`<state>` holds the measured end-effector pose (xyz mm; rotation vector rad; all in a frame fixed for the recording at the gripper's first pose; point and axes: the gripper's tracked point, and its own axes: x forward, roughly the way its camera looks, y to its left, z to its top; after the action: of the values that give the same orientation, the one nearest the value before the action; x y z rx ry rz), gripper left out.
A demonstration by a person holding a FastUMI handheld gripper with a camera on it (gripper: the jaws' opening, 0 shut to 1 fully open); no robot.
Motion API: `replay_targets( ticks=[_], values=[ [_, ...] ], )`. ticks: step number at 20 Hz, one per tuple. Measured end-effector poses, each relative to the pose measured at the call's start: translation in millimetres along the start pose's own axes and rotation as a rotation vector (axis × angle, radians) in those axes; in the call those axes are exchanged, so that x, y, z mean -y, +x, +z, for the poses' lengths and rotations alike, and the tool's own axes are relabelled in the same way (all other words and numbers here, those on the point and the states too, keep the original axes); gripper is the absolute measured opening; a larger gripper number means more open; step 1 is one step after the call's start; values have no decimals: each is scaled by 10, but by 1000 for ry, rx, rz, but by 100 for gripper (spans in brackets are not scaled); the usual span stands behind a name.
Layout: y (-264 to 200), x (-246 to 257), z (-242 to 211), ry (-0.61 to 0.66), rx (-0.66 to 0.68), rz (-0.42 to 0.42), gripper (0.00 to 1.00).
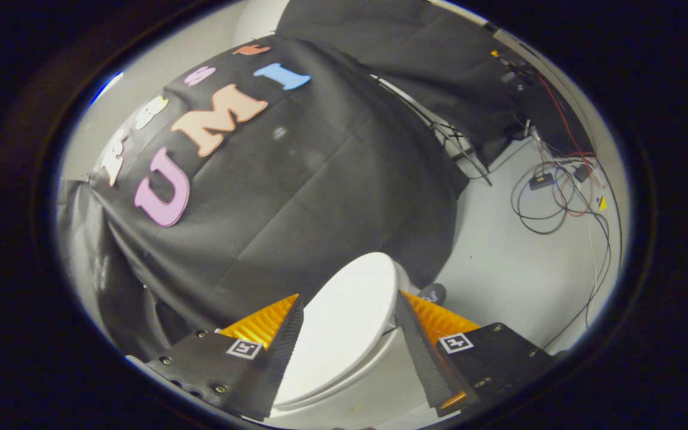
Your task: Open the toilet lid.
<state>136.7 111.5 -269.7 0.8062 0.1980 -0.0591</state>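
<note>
A: What was seen of the room, starting with the biggest thing?

B: A black cloth wall point(296, 197) was hung across most of the space beyond the fingers. A pale floor point(511, 263) was laid out to one side of it, and a tangle of cables point(559, 191) with small boxes was scattered there, well apart from the toilet. A thin stand point(457, 149) was propped at the edge of the cloth.

A: And the toilet itself?

B: The toilet point(350, 406) was placed at the foot of the cloth, directly under the tool. Its lid point(344, 322), white and smooth, was seen lying down over the bowl, so nothing had yet been raised. A small dark object point(432, 294) was noticed on the floor just beside it; what it was could not be made out.

A: How was the gripper point(349, 310) held?

B: Its fingers were spread wide apart, with the lid framed between them. No contact with the lid could be made out on either side.

A: Which step was judged to be in hand?

B: The approach, it was judged. The tool had been lined up over the lid, but no hold had been taken.

A: What was called for next?

B: A finger would probably need to be brought down to the lid's front edge and hooked beneath it, or the rim pinched, before the lid could be swung up toward the cloth. Slipping on the glossy surface was thought a risk.
</note>
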Motion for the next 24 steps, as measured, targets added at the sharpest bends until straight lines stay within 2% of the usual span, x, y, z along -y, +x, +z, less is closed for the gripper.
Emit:
replay_targets(
  ticks=[7,10,12,13,15,16,18,19,21,24],
  values=[
    [184,533,68,157,47,-72,92],
    [412,662,-7,212,24,-103,92],
    [490,703,-57,261,8,-98,82],
    [533,717,-124,276,-3,-98,82],
    [614,744,-237,296,-35,-104,68],
    [596,697,-243,307,-37,-81,53],
    [701,711,-279,282,-53,-97,24],
    [693,656,-229,291,-33,-76,24],
    [616,542,-175,281,-43,-56,4],
    [589,309,-20,265,-26,11,4]
  ],
)
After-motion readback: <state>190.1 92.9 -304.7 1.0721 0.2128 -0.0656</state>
